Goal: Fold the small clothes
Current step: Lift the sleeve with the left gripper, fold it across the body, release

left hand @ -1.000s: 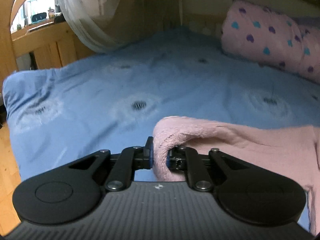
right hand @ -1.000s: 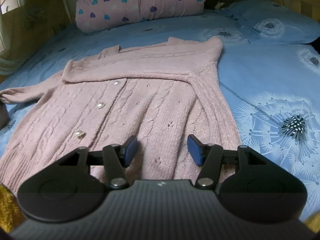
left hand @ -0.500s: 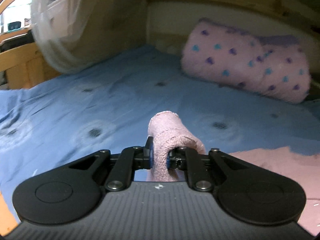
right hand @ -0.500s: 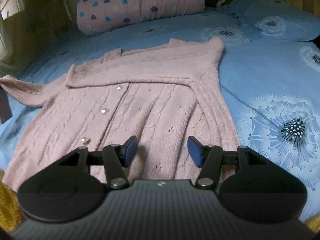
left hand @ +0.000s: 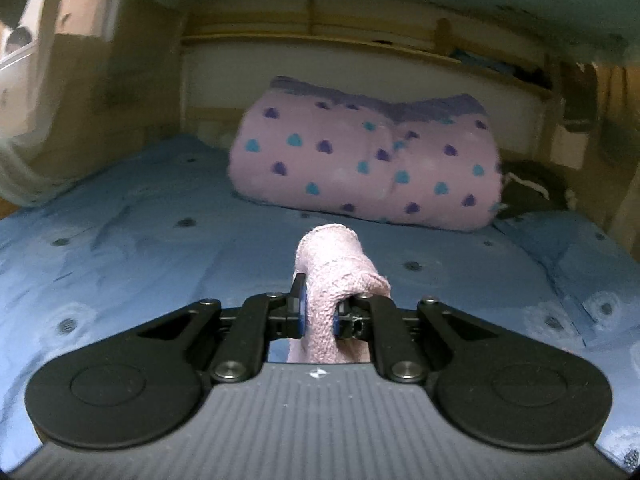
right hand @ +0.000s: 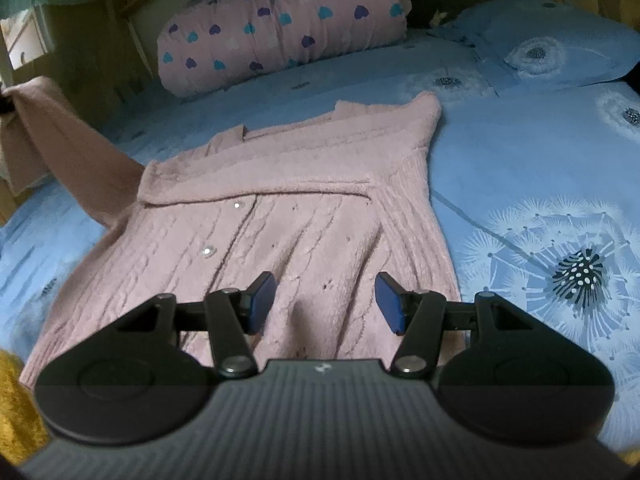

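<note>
A pink knitted cardigan (right hand: 280, 216) with small buttons lies flat on the blue bed, front up. Its right sleeve is folded across the chest. My left gripper (left hand: 319, 314) is shut on the cuff of the other sleeve (left hand: 332, 264) and holds it up above the bed. In the right wrist view that sleeve (right hand: 60, 144) rises from the cardigan's shoulder up to the left edge. My right gripper (right hand: 325, 300) is open and empty, low over the cardigan's hem.
The bed has a blue sheet (right hand: 540, 200) with dandelion prints. A rolled pink blanket with hearts (left hand: 368, 164) lies at the headboard, and a blue pillow (right hand: 560, 44) lies at the back right. Something yellow (right hand: 16, 400) shows at the near left.
My left gripper has lifted the sleeve cuff off the bed and swung toward the headboard, so the sleeve now hangs taut. My right gripper has edged slightly forward over the hem and stays open.
</note>
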{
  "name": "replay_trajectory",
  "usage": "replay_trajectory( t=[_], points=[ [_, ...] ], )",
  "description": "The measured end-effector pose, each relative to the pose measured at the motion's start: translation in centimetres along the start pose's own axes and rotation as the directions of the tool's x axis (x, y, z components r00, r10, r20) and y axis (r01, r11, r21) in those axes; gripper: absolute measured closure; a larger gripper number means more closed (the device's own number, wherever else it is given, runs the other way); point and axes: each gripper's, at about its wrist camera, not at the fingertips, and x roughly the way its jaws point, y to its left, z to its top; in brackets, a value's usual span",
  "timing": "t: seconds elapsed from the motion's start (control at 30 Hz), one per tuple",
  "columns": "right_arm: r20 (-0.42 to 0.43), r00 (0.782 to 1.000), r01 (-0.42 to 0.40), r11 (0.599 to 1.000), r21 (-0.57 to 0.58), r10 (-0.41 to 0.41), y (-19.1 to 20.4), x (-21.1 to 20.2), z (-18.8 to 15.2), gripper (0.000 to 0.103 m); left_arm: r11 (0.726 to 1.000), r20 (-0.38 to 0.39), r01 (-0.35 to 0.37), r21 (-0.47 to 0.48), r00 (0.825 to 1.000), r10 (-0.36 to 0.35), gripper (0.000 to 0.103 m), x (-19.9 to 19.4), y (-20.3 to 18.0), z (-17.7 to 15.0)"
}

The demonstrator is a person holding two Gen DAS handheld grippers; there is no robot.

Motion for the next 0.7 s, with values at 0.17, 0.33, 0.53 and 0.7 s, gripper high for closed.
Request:
replay_trajectory(
  t=[0.17, 0.33, 0.53, 0.7],
  points=[
    [0.017, 0.999, -0.033, 0.999, 0.034, 0.033, -0.8, -0.3, 0.0, 0.045, 0.996, -0.064, 0.037, 0.079, 0.997, -0.032, 0.09, 2.6, -5.6, -1.2],
    [0.03, 0.998, -0.05, 0.998, 0.04, 0.049, -1.4, -0.4, -0.2, 0.045, 0.99, -0.148, 0.067, 0.12, 0.988, -0.049, 0.09, 5.7, -10.1, -3.9],
    [0.014, 0.999, -0.053, 0.997, 0.058, 0.053, -2.0, -0.1, -0.4, 0.045, 0.983, -0.242, 0.096, 0.156, 0.969, -0.056, 0.09, 9.6, -15.0, -7.6],
    [0.011, 0.999, -0.05, 0.998, 0.046, 0.05, -1.9, -0.1, -0.5, 0.045, 0.976, -0.32, 0.12, 0.18, 0.946, -0.057, 0.09, 12.8, -18.2, -10.7]
  ],
)
